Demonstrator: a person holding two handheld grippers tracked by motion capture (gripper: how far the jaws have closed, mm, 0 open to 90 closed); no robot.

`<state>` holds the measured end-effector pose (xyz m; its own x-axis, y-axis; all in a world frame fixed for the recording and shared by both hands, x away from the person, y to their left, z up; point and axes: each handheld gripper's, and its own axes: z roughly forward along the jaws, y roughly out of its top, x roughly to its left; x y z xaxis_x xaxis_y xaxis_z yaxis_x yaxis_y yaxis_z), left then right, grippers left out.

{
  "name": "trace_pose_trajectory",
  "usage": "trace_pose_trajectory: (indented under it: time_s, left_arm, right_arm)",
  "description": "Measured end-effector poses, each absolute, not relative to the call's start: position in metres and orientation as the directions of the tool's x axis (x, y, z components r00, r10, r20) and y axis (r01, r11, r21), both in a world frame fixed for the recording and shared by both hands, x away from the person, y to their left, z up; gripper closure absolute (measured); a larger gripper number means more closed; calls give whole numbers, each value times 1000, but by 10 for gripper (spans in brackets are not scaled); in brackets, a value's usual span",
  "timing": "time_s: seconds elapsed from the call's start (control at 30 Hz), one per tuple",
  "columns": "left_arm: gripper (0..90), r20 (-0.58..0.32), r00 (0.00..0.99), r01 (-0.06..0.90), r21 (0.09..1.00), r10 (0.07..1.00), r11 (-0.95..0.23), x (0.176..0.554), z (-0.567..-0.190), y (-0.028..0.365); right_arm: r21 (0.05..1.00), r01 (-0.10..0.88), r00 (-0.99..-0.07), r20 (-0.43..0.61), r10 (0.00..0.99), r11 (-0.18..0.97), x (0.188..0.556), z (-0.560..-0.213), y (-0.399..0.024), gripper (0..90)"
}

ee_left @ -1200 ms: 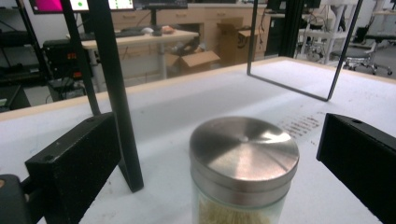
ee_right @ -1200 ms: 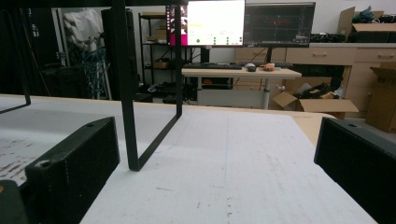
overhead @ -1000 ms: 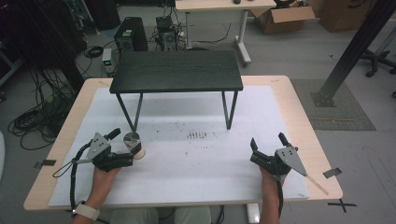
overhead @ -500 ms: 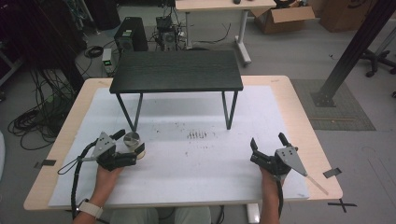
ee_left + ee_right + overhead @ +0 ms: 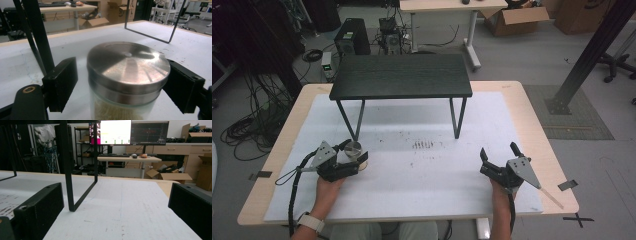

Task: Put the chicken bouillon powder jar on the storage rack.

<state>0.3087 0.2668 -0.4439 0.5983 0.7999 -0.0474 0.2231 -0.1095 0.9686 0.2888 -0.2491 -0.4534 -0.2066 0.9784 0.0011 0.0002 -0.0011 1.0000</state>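
Left hand-held gripper around jar, jaws just been closing, jar between them; in the left gripper view, right pad touching the steel lid's rim, left pad just beside the glass with a narrow gap, so not yet clenched. Jar upright on white bench, near the left front leg of the black stand. Pale contents visible through the glass. Right hand-held gripper released, jaws wide apart, nothing between, low over the bench at right, well apart from jar.
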Motion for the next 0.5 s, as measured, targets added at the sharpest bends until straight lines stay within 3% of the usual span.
trace_pose_trajectory:
  time_s: [0.5]
  left_arm:
    - [355,-37,613,208,971,789,-115,309,-445,267]
  right_arm:
    - [1000,0,-209,4,978,-4,289,-453,-249,0]
